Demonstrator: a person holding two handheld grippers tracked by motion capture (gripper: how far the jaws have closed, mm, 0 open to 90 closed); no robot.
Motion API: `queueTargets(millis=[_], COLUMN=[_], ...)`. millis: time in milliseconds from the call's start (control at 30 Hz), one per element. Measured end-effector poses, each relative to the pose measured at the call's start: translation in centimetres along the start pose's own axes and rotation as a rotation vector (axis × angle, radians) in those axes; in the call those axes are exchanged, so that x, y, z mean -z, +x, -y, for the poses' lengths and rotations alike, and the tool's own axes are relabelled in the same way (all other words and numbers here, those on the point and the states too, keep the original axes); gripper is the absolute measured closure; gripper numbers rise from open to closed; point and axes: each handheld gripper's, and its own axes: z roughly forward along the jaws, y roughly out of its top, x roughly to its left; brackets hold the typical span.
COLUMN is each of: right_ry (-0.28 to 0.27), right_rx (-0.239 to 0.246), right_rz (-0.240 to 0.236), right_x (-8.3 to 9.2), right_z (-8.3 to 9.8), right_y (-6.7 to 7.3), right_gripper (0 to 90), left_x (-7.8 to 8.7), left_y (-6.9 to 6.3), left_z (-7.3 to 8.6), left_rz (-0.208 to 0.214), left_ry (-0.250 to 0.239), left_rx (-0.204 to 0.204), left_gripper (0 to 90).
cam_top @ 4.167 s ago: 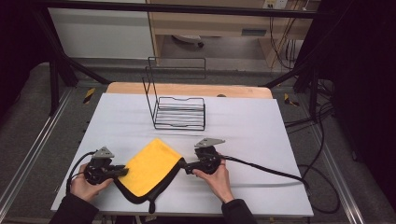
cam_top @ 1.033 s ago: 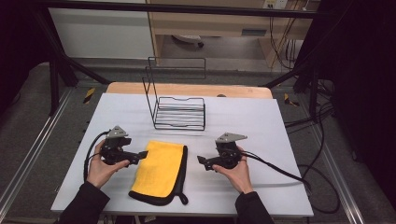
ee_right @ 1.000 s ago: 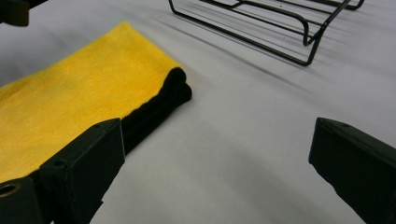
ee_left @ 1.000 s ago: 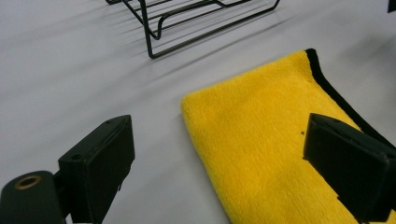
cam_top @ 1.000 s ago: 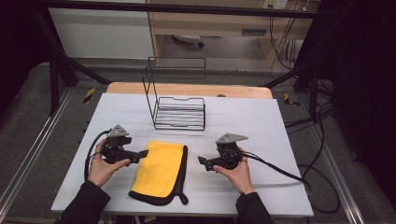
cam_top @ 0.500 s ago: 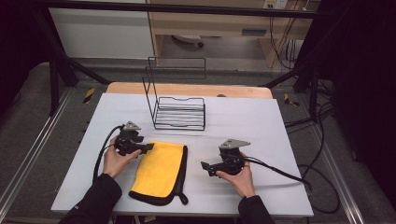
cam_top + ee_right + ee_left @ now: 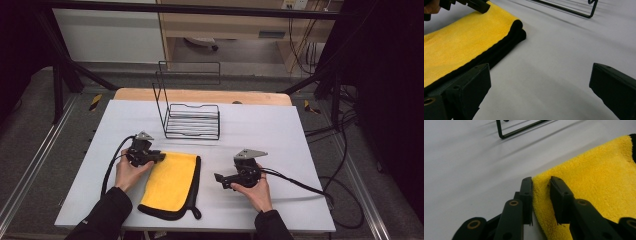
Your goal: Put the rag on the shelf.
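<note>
Black left tongs point(image 7: 541, 188) straddle the far left corner of the yellow cloth point(image 7: 170, 181), narrowly parted, not yet pinching it. The right tongs point(image 7: 218, 179), spread wide, hover over bare white desk point(image 7: 280, 130) just beside the cloth's black edge. A wire rack point(image 7: 192, 120) stands behind.

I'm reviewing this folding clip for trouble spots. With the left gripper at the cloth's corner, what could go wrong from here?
1. The left gripper straddles only the cloth's very corner; a thin bite could slip out when lifted.
2. The cloth looks folded in layers; the jaws may catch only the top one, undoing the fold.
3. The wire rack stands just beyond that corner, so a forward swing might snag it. The right gripper is open, off the cloth, and can't steady it.
</note>
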Motion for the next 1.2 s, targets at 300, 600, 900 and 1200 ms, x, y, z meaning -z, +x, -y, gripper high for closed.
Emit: queueTargets(millis=[300, 600, 900, 1200], right_ry=[-0.014, -0.027, -0.011, 0.042], right_rx=[-0.001, -0.015, -0.043, -0.055], right_rz=[0.014, 0.02, 0.027, 0.037], right_x=[-0.7, -3.5, -7.4, -9.1], right_z=[-0.8, -3.2, -4.4, -4.0], right_y=[0.6, 2.0, 2.9, 2.6], right_gripper=[2.4, 5.5, 21.6, 41.8], left_x=[-0.1, -0.1, -0.1, -0.1], left_y=[-0.3, -0.5, -0.6, -0.5], left_z=[0.2, 0.3, 0.3, 0.3], left_rz=[-0.008, -0.016, -0.024, -0.021], left_ry=[-0.007, -0.011, -0.014, -0.017], left_rx=[-0.007, -0.039, -0.054, -0.06], left_gripper=[80.2, 80.4, 80.4, 80.3])
